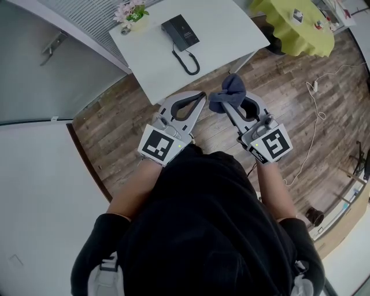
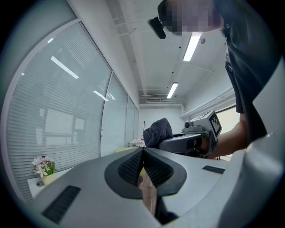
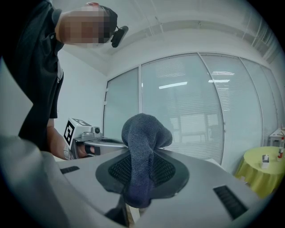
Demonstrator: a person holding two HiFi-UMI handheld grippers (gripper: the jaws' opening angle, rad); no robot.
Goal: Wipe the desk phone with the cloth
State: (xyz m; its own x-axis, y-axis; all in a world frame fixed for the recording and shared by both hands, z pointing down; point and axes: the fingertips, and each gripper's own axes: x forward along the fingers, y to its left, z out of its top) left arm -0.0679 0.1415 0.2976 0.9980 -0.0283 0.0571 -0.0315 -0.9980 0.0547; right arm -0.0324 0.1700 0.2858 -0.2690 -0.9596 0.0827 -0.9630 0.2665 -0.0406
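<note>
Wood floor, white bench (image 1: 231, 34) at 12 o'clock — phone (image 1: 180, 31) on it, well apart from both grippers. Right gripper (image 1: 230, 106) clamped on cloth (image 1: 230, 88); left gripper (image 1: 202, 95) closed, empty. Wiping not started — approach and wipe remain.

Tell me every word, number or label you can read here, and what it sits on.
No text can be read anywhere.
Desk phone: any print is too small to read.
Small items on the yellow table: labels too small to read.
Cloth: no label shows.
Cubes on the left gripper and right gripper: black-and-white square patterns, not words.
</note>
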